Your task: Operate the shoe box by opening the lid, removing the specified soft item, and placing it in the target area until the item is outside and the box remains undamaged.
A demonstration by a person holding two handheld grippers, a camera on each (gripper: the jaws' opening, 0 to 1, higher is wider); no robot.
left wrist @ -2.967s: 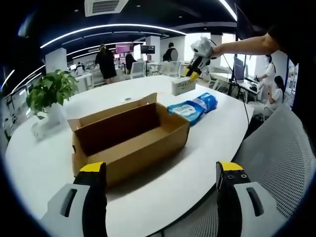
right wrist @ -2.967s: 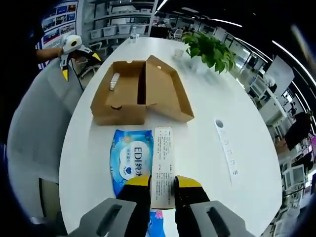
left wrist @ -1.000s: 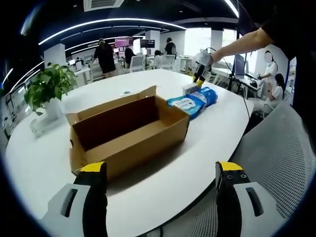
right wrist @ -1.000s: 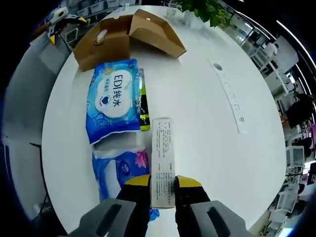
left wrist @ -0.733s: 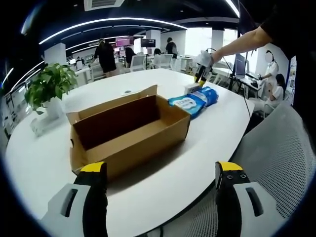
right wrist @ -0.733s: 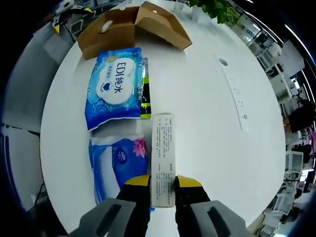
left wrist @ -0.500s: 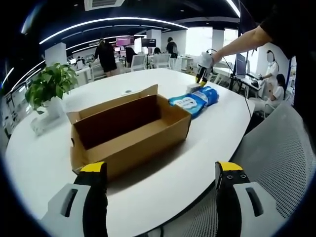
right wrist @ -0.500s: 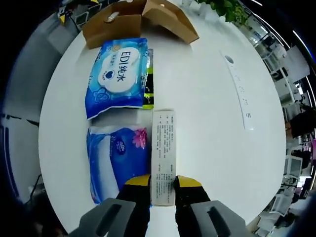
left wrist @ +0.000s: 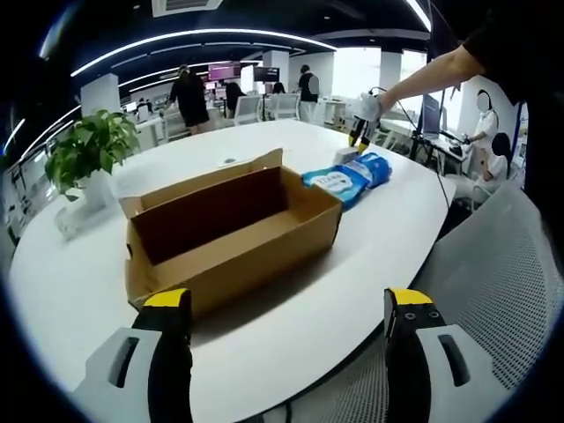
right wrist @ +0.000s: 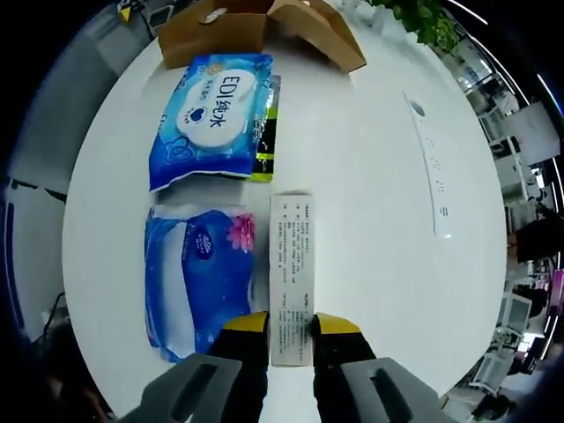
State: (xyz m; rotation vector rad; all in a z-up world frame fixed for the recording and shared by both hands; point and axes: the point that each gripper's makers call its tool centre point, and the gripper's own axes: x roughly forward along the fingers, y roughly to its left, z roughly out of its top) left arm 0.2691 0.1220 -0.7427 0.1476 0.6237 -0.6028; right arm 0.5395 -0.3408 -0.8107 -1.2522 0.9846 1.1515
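Item out of the box, being brought to the table beside the packs

The shoe box [left wrist: 231, 231] is standing open and looks undamaged on the white table [left wrist: 370, 264]. The right gripper [right wrist: 290, 328] is clamping the narrow white carton [right wrist: 291, 278], hanging at 3 o'clock of the blue tissue pack [right wrist: 199, 278], below the wipes pack [right wrist: 214, 119]; releasing it seems the remaining step. The left gripper [left wrist: 289, 310] is waiting with jaws wide apart, gripping nothing.

Brown shoe box [left wrist: 229, 233]; white printed carton [right wrist: 291, 273] between yellow-tipped jaws; two blue packs [right wrist: 216, 119] left of the carton, white table [right wrist: 370, 220]
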